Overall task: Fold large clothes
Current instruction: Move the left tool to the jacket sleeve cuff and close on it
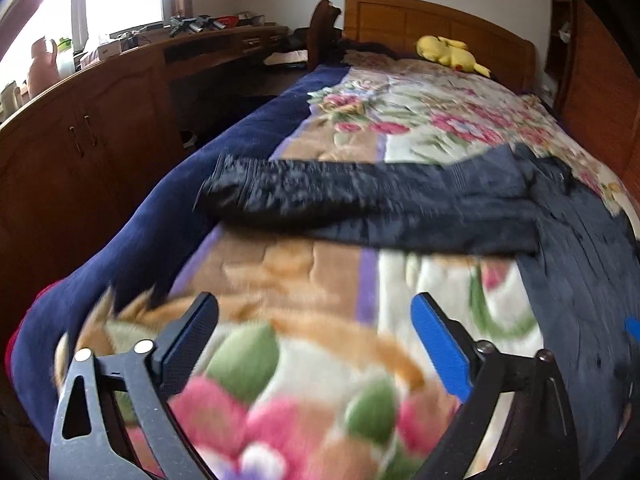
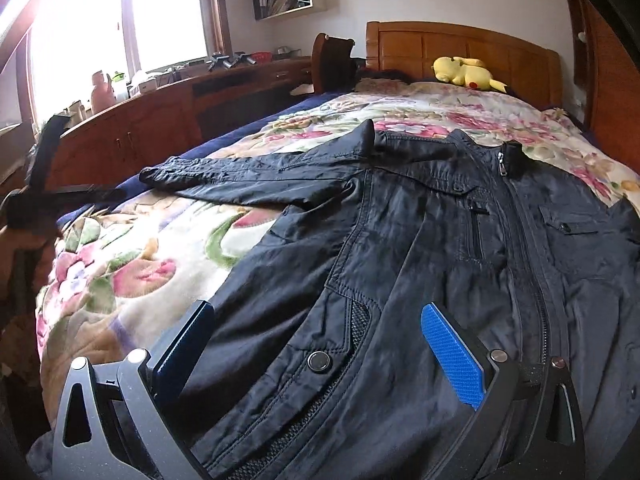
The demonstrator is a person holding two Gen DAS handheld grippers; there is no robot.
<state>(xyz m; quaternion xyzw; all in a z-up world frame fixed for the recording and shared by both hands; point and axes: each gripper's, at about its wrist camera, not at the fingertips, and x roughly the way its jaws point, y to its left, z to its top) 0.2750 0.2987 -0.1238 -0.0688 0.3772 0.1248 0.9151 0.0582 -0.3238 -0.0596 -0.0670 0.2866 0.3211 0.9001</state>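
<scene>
A dark navy jacket (image 2: 420,248) lies front up and zipped on the floral blanket (image 2: 132,256), collar toward the headboard. Its left sleeve (image 2: 240,176) stretches out sideways toward the bed's left edge; it also shows in the left wrist view (image 1: 340,196). My right gripper (image 2: 320,320) is open and empty just above the jacket's lower hem, near a snap button (image 2: 319,361). My left gripper (image 1: 316,312) is open and empty over bare blanket (image 1: 304,380), short of the sleeve; it also shows at the left edge of the right wrist view (image 2: 52,168).
A yellow plush toy (image 2: 466,72) lies by the wooden headboard (image 2: 460,44). A dark blue cover (image 1: 132,232) hangs over the bed's left side. A wooden cabinet and desk (image 1: 100,120) with clutter run along the left under the window.
</scene>
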